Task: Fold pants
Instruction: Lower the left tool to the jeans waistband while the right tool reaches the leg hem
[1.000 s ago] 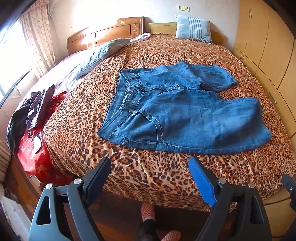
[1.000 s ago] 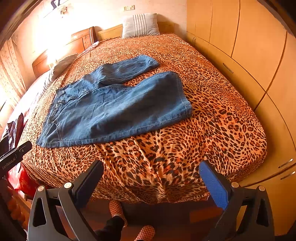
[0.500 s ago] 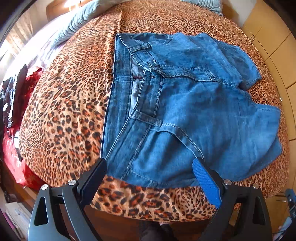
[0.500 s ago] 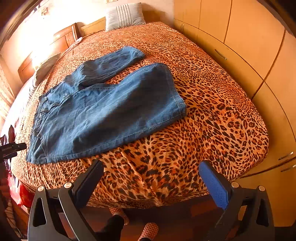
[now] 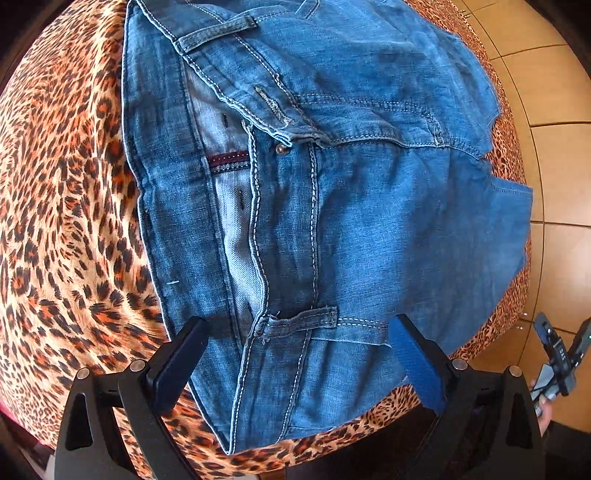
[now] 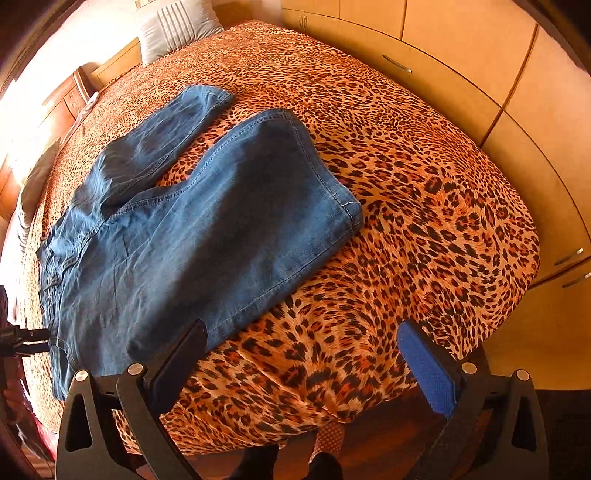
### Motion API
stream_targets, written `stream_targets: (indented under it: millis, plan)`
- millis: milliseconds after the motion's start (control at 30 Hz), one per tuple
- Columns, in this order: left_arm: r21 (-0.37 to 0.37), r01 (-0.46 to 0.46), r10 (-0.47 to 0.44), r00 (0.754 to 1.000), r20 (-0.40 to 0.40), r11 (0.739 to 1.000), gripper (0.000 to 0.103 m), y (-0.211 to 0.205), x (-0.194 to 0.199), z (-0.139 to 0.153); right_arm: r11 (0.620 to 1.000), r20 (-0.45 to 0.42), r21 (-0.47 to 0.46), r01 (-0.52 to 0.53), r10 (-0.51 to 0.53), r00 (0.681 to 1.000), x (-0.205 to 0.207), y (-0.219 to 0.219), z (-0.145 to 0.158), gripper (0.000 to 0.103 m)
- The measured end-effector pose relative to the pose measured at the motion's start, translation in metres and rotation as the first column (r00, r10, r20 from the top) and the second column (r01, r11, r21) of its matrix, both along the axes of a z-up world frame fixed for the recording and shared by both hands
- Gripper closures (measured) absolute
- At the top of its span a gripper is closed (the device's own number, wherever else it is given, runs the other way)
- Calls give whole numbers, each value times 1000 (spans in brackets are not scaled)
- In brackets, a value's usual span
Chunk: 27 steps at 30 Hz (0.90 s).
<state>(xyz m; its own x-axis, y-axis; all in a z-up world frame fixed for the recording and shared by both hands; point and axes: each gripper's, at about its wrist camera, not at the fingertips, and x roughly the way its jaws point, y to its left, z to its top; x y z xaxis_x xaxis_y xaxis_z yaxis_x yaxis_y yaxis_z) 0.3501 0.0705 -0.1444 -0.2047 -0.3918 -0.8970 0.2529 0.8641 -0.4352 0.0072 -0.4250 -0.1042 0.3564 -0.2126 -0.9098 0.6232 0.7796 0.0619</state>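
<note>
Closer now, the left gripper [image 5: 295, 347] is spread over the pants' [image 5: 314, 221] waistband; both legs are seen only past the right gripper [image 6: 301, 354], also spread.

home bedroom: leopard-print bed [image 6: 424, 229] (pillow [image 6: 177, 27]), wooden wardrobes [image 6: 480, 66].

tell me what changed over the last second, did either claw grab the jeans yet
Neither has. The left claw has closed in on the jeans and now sits open over the waistband end near the bed's edge. The right claw has also moved nearer, open, its dark finger just over the lower leg's edge. The jeans lie as before on the leopard bedspread, legs spread apart.
</note>
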Motion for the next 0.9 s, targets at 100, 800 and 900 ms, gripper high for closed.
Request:
stream_targets:
  millis: [100,800,900]
  plan:
    - [21,17,-17,1000,-6,1000,2,2,4,5,999,26,37,32,-33,999,11,-24,2,0]
    - [44,-210,211,977,-32,977,15,-34,-40,-10,933,-16,318,-171,185,983,93,-141,-70,39]
    - [85,-267,270,963,-24,960,35,-28,-42,-12,932,-51,265,-247,270,962,100,-129,-71,61]
